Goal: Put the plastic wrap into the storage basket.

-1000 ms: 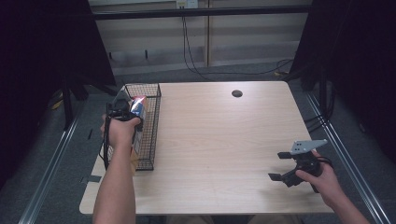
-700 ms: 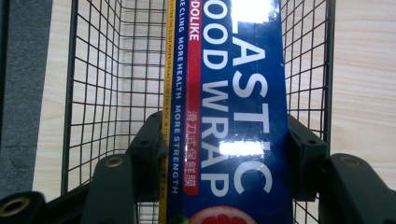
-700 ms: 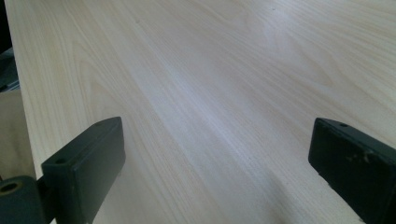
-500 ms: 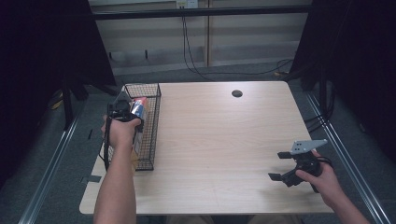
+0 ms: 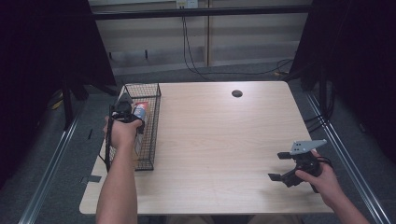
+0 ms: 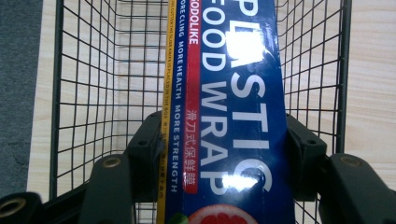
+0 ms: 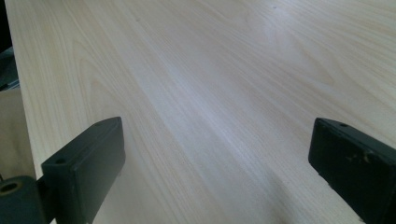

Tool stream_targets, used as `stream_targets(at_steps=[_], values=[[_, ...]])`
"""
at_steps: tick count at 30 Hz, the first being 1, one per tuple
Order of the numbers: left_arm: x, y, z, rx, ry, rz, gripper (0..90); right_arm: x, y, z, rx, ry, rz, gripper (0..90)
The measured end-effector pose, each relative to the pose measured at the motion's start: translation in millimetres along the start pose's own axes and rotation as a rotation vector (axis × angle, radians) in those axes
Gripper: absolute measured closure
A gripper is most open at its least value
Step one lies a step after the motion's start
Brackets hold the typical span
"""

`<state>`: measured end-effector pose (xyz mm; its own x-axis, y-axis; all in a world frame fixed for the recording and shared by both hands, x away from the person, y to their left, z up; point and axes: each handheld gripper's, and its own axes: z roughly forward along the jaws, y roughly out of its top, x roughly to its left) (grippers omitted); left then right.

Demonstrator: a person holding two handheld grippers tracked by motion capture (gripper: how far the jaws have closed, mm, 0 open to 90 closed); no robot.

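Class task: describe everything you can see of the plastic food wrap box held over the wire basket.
The plastic food wrap box is a long, narrow carton, glossy dark blue with large white lettering, a red strip of Chinese characters, a yellow edge and a pink fruit picture at its near end. The left gripper clamps it by its two long sides, holding it lengthwise over the black wire basket.

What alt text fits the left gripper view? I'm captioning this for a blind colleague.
The left gripper is closed on a blue plastic food wrap box, one black jaw on each long side, above a black wire basket. Pale wooden table shows beyond the mesh.
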<state>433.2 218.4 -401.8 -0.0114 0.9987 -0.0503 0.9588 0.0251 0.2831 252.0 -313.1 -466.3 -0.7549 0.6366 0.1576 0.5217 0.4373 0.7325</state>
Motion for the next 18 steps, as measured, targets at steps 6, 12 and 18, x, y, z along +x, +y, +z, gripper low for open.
stream_targets(at_steps=[6, 12, 18], values=[[0.5, 0.2, 0.3, -0.002, 0.014, 0.018, 42.0, 0.1, -0.1, 0.2, 0.0, 0.0, -0.002, 3.7], [-1.8, -1.0, 1.0, -0.009, 0.017, 0.006, 41.0, -0.1, -0.1, -0.2, -0.005, 0.001, -0.005, 3.7], [-0.2, -1.8, 0.4, -0.022, -0.011, -0.019, 37.8, -0.4, 0.1, -0.6, -0.007, 0.003, -0.005, 3.7]])
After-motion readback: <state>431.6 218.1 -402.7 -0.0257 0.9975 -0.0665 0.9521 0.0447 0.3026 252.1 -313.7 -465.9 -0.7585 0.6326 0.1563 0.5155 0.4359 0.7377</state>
